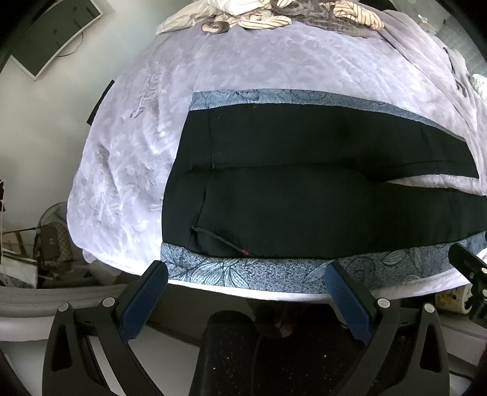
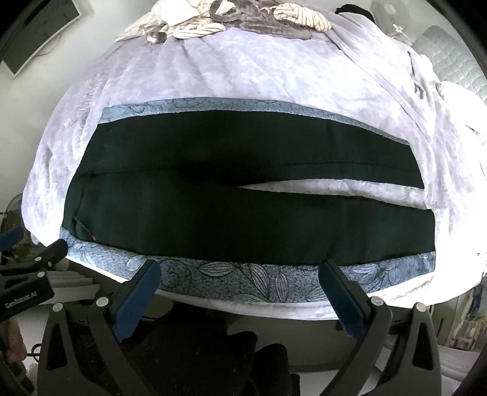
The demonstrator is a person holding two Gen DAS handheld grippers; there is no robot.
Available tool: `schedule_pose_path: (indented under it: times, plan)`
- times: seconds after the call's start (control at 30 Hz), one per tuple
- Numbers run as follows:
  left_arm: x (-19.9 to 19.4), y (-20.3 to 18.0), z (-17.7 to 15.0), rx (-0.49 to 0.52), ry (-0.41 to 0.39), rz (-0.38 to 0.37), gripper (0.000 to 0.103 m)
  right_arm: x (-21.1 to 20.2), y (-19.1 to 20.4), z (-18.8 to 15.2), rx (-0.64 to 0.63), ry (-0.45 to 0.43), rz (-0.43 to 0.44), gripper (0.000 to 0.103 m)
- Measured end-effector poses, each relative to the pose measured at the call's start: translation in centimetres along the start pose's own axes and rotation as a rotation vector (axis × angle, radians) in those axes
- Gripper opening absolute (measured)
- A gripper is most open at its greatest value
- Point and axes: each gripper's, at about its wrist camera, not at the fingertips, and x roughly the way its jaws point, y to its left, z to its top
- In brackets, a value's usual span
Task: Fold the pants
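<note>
Black pants (image 1: 304,189) with blue floral side stripes (image 1: 243,274) lie flat and spread out on a lavender bedspread (image 1: 243,61), waist to the left, legs running right. They also show in the right wrist view (image 2: 228,198), with the two legs parted at the right. My left gripper (image 1: 246,274) is open and empty, hovering at the near edge by the waist end. My right gripper (image 2: 240,274) is open and empty, hovering at the near edge over the near leg's floral stripe (image 2: 243,280).
A heap of striped and grey clothes (image 1: 274,15) lies at the bed's far end. A wall screen (image 1: 54,36) hangs at upper left. Bags and clutter (image 1: 48,243) stand on the floor left of the bed. The bed's near edge (image 2: 243,307) runs just under both grippers.
</note>
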Motion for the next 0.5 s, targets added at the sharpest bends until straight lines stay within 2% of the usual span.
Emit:
schedule_pose_path:
  times: [0.5]
  plan:
    - [1.0,0.5,-0.5,-0.011,0.031,0.0,0.103,0.9,0.6,0.0,-0.007,0.03,0.004,0.103]
